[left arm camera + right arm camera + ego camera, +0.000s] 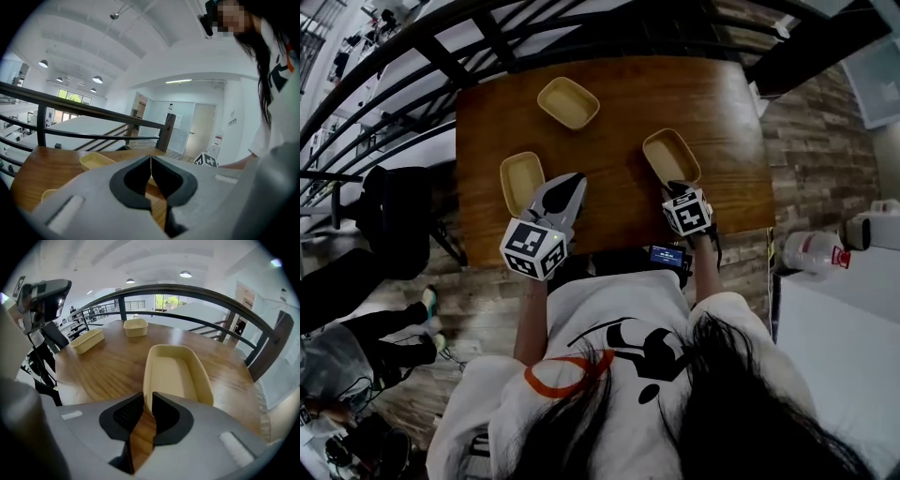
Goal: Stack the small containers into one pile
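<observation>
Plainly, three shallow beige containers sit apart on the wooden table, none stacked on another. The far container lies near the table's far edge, by the black railing. The left container and the right container lie nearer the person, well apart from each other. The right gripper reaches to the near end of the right container, and in the right gripper view its jaws are pinched on that container's thin near rim, with the wall running up between the two dark pads. The container's base looks to be on the wood, though the views do not settle whether it is lifted at all. The left gripper hangs over the table just beside the left container, on its right side, without touching it. In the left gripper view its jaws are pressed together tip to tip with nothing between them. The same view shows the right gripper's marker cube off to the right.
</observation>
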